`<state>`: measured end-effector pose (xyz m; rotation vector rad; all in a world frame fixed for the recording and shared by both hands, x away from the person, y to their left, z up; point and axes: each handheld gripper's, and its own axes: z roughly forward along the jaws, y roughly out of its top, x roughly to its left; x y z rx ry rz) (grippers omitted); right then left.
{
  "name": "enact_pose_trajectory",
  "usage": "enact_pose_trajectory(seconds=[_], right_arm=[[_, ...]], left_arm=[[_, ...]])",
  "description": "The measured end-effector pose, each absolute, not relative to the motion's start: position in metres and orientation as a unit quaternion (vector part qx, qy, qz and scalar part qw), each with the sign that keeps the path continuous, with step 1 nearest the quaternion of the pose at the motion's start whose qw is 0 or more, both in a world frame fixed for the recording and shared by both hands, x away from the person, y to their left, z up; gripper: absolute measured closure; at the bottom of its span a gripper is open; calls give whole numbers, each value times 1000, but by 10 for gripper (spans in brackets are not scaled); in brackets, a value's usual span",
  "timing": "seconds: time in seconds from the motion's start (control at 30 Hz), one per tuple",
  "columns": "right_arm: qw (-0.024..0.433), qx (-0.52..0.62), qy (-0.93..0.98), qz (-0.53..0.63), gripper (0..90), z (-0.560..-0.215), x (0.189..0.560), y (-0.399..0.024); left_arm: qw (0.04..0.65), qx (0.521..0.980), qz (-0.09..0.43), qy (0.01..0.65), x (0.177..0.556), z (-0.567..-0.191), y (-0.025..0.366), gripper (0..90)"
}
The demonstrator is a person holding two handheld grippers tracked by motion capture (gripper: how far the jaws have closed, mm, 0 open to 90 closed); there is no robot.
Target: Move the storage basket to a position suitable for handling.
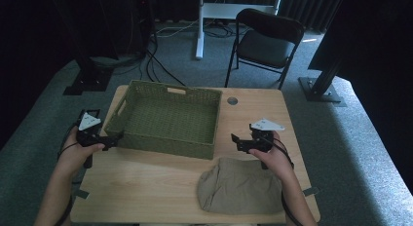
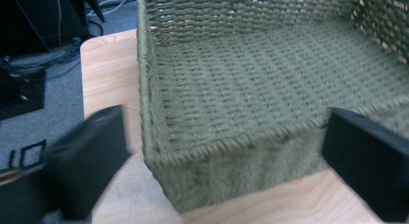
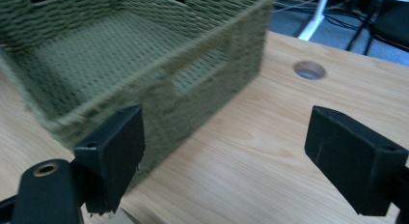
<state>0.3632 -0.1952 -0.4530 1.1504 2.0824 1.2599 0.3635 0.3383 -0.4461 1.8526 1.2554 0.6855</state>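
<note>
Nearest, low in the high view and right of centre, a folded tan cloth [image 1: 241, 186] lies on the wooden table [image 1: 146, 179], its far edge just under the person's right hand. Nothing grips it yet.

Right gripper [image 1: 237, 141]: held just beyond the cloth, mid-right of the frame, pointing left toward the green woven basket [image 1: 168, 120]. Its own view shows both black jaws spread wide with bare table and the basket's near corner between them; nothing pinched.

Left gripper [image 1: 118, 137]: mid-left of the frame, forearm coming up from the lower left corner, tip just beside the basket's near-left corner. In its own view the jaws stand wide, the basket's corner [image 2: 164, 161] between them but the pads not pressing on it. Whether they touch the weave cannot be told through the blur.

Step, as a guess: both hands are poised around the basket with the cloth waiting; the left seems about to take or steady the basket's edge.

Next move likely calls for the left jaws to seat squarely over the rim, and the right hand to draw back and tip down onto the cloth.

Farther off: a cable hole [image 1: 232, 101] in the table's far edge, then a black folding chair [image 1: 265, 41] on grey carpet.
</note>
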Motion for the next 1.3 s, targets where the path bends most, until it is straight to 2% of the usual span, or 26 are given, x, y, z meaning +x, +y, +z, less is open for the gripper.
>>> enact_pose_trajectory(seconds=[0.2, 0.27, 0.43, 0.5, 0.53, 0.57, 0.63, 0.7, 0.8, 0.87, 0.9, 0.93, 1.1, 1.3], right_arm=[[213, 400, 759, 468, 138, -449, 365, -168], [209, 399, 759, 470, 138, -449, 365, -163], [203, 391, 765, 470, 149, -452, 371, -142], [202, 392, 765, 469, 172, -453, 372, -139], [201, 392, 766, 468, 190, -454, 373, -136], [195, 397, 765, 468, 216, -457, 374, -130], [195, 395, 770, 461, 239, -460, 374, -125], [197, 393, 775, 454, 303, -463, 374, -122], [200, 387, 785, 439, 394, -465, 374, -119], [180, 397, 785, 440, 469, -464, 374, -117], [180, 397, 785, 440, 469, -464, 374, -117], [179, 415, 779, 434, 502, -463, 373, -115], [182, 433, 772, 428, 516, -463, 373, -111], [191, 446, 764, 425, 546, -463, 373, -111]], left_arm=[[376, 713, 283, 521, 380, -449, 347, 81], [368, 714, 289, 521, 381, -450, 348, 144], [358, 711, 299, 526, 391, -459, 355, 213], [359, 710, 300, 526, 392, -461, 355, 284], [365, 709, 298, 525, 393, -465, 354, 284], [370, 708, 296, 524, 394, -466, 353, 345], [362, 711, 308, 518, 394, -468, 350, 390], [360, 710, 309, 520, 394, -468, 348, 435], [369, 704, 289, 534, 395, -469, 346, 550], [370, 703, 284, 537, 396, -469, 345, 637], [370, 700, 282, 542, 397, -470, 344, 637], [365, 697, 285, 547, 397, -471, 342, 703], [336, 696, 311, 553, 398, -470, 334, 731], [346, 679, 315, 565, 395, -473, 332, 766]])
